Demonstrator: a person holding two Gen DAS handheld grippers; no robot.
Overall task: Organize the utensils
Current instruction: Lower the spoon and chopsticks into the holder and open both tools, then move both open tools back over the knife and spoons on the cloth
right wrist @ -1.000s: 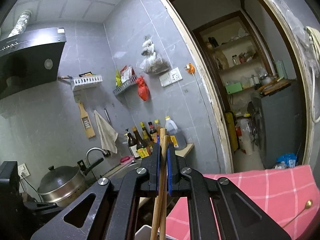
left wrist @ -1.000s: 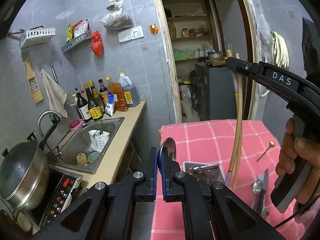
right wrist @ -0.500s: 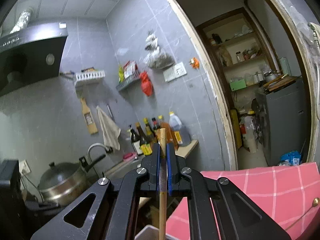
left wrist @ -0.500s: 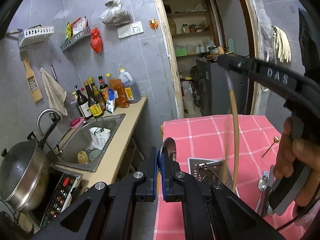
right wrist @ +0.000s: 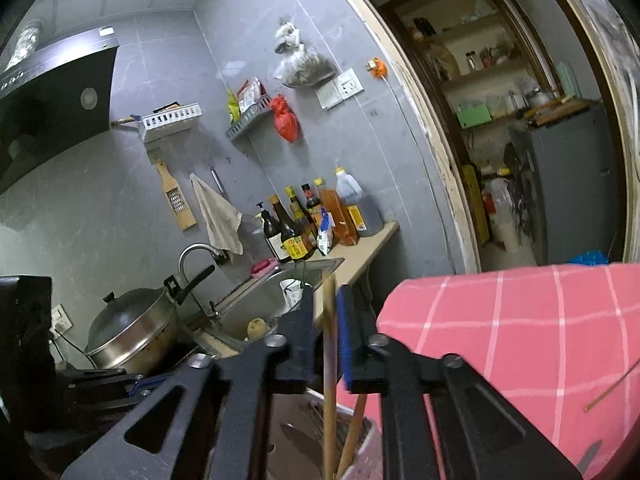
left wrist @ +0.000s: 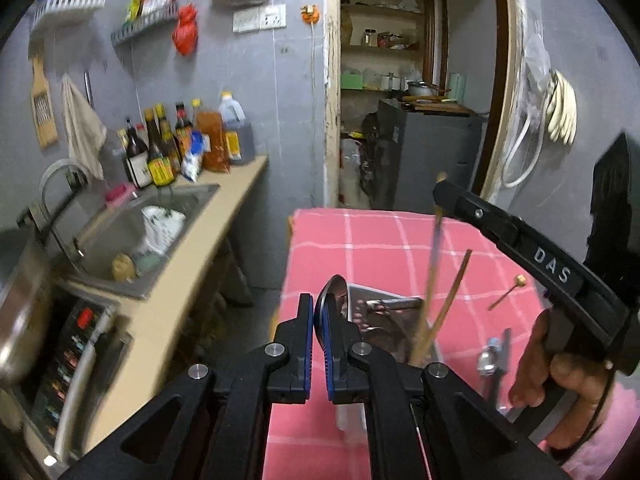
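My left gripper is shut on a metal spoon, whose bowl sticks up above the pads. Just right of it a white utensil holder stands on the pink checked tablecloth. Two wooden chopsticks stand in the holder, one leaning right. My right gripper hangs over the holder with its jaws opening. One chopstick rises loose in the gap, with neither pad pressing on it. The other chopstick leans lower down in the holder.
A small gold spoon lies on the cloth at right; a spoon and a knife lie nearer, by the person's hand. Left of the table run a counter with bottles, a sink and a lidded pot.
The right gripper came down over the holder with the chopsticks and its jaws parted; the chopsticks now stand apart in the holder. The left gripper tipped downward, still gripping the spoon.
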